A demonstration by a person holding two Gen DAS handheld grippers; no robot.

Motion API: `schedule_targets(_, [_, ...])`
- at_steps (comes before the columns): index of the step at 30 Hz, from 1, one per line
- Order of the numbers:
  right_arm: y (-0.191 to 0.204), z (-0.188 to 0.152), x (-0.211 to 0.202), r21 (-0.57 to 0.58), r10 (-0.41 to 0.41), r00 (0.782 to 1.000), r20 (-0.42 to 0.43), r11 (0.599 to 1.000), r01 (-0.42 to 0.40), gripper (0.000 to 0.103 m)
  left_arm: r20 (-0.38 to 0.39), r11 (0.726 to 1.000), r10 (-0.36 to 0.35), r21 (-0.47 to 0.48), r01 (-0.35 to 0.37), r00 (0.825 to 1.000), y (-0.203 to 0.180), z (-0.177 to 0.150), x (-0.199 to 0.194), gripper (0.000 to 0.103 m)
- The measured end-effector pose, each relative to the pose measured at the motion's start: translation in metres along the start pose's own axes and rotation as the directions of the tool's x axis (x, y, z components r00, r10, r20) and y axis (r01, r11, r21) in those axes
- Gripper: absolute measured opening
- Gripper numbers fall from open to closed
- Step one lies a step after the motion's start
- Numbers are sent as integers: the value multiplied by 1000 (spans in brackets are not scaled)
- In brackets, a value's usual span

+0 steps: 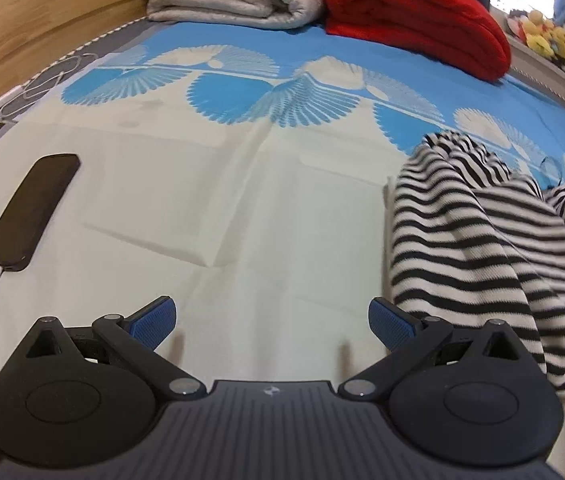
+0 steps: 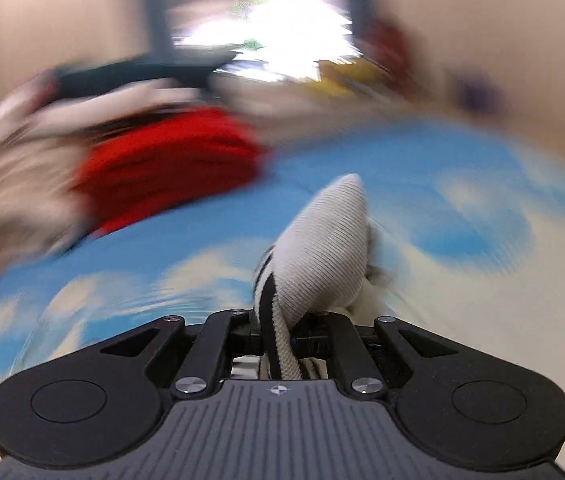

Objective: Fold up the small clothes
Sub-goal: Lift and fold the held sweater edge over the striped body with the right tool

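The right tongs (image 2: 278, 332) pinch a bunched edge of the striped top (image 1: 482, 248), which hangs lifted over the bed (image 1: 242, 200). The left tongs (image 1: 272, 320) are spread, empty, just beside it. Judged step: laying out; next, the left should catch another edge.

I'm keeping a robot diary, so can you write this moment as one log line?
left gripper: open, empty | right gripper: shut on striped garment | phone: on bedsheet
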State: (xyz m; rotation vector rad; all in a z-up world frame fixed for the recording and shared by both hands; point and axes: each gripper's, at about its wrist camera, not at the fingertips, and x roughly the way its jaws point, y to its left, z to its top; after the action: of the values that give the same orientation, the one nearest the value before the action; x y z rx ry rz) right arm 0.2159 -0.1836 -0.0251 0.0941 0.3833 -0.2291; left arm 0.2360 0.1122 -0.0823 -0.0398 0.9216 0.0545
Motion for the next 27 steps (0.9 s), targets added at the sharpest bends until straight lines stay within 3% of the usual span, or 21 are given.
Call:
schedule_targets(2, [71,-20,-11,-273,139,990,15,953,-130,9,1,999,5,-37,-5,1000,10,3,-2,102])
schedule_targets(4, [121,-56,-20,-456,252,967,-50,855,-246,9,-1,997,6,-78,-6,1000,20,5,-3,102])
schedule_targets(7, [167,-120,-29,-588,335,918,-210,707,-392,10,-9,992,-1,-128,0,1000,32,6,-5,102])
schedule_targets(9, [180,-150,-28,-613,334,896,-291,654,-443,10,-9,991,-10,-137,8,1000,35,6,-6,102])
schedule_targets(11, [182,-160,-24,-597,314,903,-291,678,-428,11,-8,991,-22,-132,21,1000,34,6,-7,102])
schedule_targets(15, [172,-138,-19,-480,335,894,-297,757,-443,11,-6,993,-49,-112,48,999,29,5,-8,102])
schedule_targets(19, [167,-123,-20,-431,301,928,-221,823,-370,11,-2,992,-69,-104,68,998,24,4,-9,102])
schedule_targets(21, [166,-126,-17,-439,295,925,-240,817,-374,11,-7,992,-82,-94,80,997,20,3,-8,102])
schedule_targets(23, [167,-138,-20,-467,314,894,-320,769,-437,25,-9,993,-92,-73,91,996,14,2,-7,102])
schedule_targets(25, [166,-138,-31,-485,365,859,-359,713,-506,54,-4,993,-105,-47,105,994,7,1,-8,102])
schedule_targets(27, [155,-123,-49,-451,419,835,-358,705,-547,58,6,994,-107,-16,107,994,-1,-1,-10,102])
